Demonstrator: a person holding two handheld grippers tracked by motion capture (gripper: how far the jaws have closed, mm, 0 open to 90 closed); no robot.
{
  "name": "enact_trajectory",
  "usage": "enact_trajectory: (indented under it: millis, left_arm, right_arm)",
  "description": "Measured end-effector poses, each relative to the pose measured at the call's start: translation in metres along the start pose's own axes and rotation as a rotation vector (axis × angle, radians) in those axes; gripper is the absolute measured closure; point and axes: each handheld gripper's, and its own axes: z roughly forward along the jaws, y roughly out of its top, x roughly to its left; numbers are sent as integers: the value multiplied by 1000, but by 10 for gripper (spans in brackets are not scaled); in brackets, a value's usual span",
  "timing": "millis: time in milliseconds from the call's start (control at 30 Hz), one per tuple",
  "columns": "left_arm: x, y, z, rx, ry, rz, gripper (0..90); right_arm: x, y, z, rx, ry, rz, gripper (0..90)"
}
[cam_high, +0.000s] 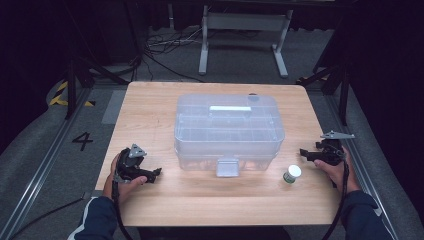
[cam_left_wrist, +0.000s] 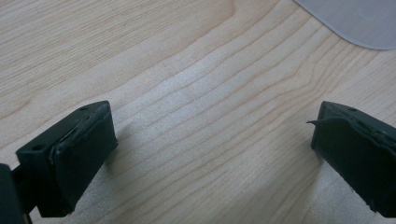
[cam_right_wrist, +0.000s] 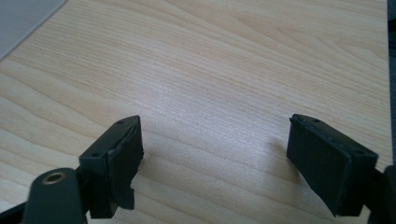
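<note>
Both our grippers rest apart on the table (cam_high: 150, 210).
Left gripper (cam_high: 156, 173) and right gripper (cam_high: 306, 153) gape empty; small jar (cam_high: 291, 174) sits just beside right fingertips.

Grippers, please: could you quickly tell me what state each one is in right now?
Left gripper: jaws open, nothing between them, bare table below.
Right gripper: jaws open, holding nothing, over bare wood.
</note>
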Motion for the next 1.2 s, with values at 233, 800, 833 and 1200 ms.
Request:
enact_trajectory:
  millis: [233, 800, 833, 1200]
  left_arm:
    - [0, 0, 0, -1, 0, 1, 0]
    - [0, 0, 0, 0, -1, 0, 0]
    - [0, 0, 0, 0, -1, 0, 0]
    - [0, 0, 0, -3, 0, 4, 1]
  right_arm:
    - [0, 5, -11, -41, -7, -7, 211]
    - [7, 18, -34, -124, -22, -50, 214]
    - [8, 18, -35, -126, -21, -48, 214]
    - [17, 28, -47, -168, 1, -74, 215]
